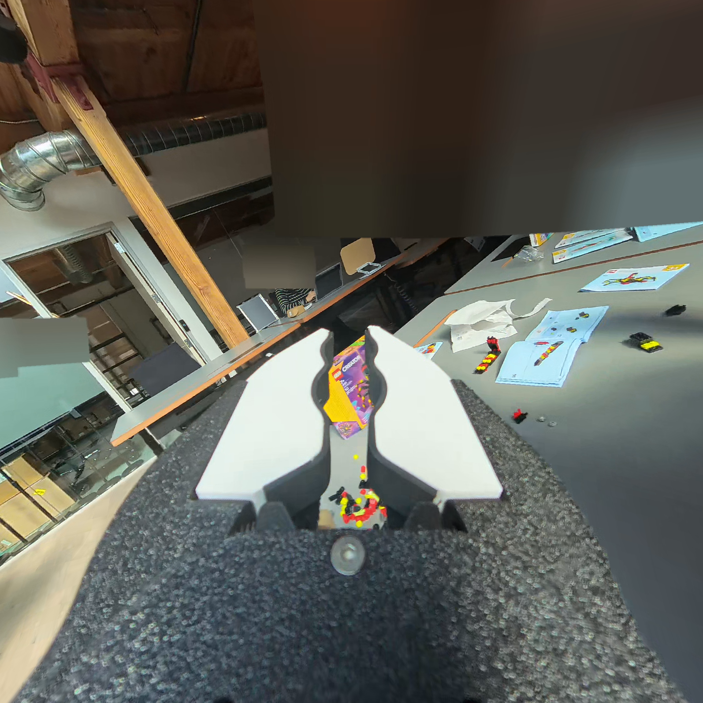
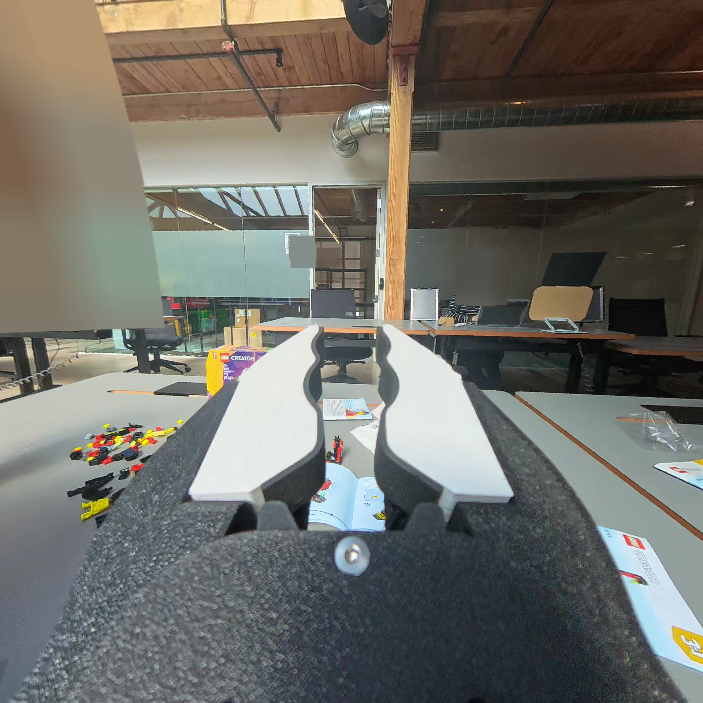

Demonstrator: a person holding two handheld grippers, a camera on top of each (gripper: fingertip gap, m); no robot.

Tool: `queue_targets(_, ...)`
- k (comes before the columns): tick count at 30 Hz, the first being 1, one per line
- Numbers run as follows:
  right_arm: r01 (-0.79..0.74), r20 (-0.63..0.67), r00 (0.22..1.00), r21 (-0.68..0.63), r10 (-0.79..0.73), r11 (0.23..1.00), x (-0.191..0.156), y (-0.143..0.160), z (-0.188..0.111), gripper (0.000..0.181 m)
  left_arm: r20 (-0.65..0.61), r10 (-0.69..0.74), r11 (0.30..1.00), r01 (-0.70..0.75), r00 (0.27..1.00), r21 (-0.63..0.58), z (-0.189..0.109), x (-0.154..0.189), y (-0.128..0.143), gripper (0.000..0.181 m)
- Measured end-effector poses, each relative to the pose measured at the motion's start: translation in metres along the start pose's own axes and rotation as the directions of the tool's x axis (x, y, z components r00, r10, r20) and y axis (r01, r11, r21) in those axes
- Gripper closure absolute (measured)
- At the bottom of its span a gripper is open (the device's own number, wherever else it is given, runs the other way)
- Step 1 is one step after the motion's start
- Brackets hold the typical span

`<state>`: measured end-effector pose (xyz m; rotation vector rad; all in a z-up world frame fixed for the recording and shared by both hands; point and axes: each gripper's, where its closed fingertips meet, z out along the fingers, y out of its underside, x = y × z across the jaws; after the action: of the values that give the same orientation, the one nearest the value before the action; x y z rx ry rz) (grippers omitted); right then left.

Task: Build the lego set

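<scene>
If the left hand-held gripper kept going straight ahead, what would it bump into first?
Probably the purple and yellow box. It shows right between the left hand-held gripper fingertips, standing on the grey table. The loose bricks lie lower, under the fingers. Depth is hard to judge, so this is a guess.

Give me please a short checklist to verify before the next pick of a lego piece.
1. Left gripper holds nothing, jaws slightly apart: ok.
2. Right gripper holds nothing, jaws apart: ok.
3. Pile of loose lego pieces in view on the grey table: ok.
4. Open instruction booklet visible below the right gripper: ok.
5. Partly built red, yellow and black strip lies beside the booklet: ok.
6. Which piece comes next: cannot tell.
</scene>
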<state>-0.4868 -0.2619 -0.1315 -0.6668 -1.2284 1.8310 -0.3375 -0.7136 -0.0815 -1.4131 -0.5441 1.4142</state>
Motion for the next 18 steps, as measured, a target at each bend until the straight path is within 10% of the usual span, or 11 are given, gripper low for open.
queue_targets(9,-0.19,0.172,0.967,0.004,0.187,0.982,0.01,0.005,0.004,0.162,-0.321,-0.296,0.951,0.245,0.9,-0.19,0.068,0.2,0.044,0.166)
queue_targets(13,-0.277,0.329,0.884,-0.204,0.332,0.939,-0.046,0.046,0.001,0.167,-0.267,-0.269,0.933,0.182,0.926,-0.309,0.071,0.223,0.088,0.166)
queue_targets(18,0.054,0.531,0.759,-0.627,0.376,0.777,-0.147,0.132,-0.02,0.163,-0.192,-0.309,0.867,0.192,0.932,-0.461,0.053,0.219,0.133,0.162)
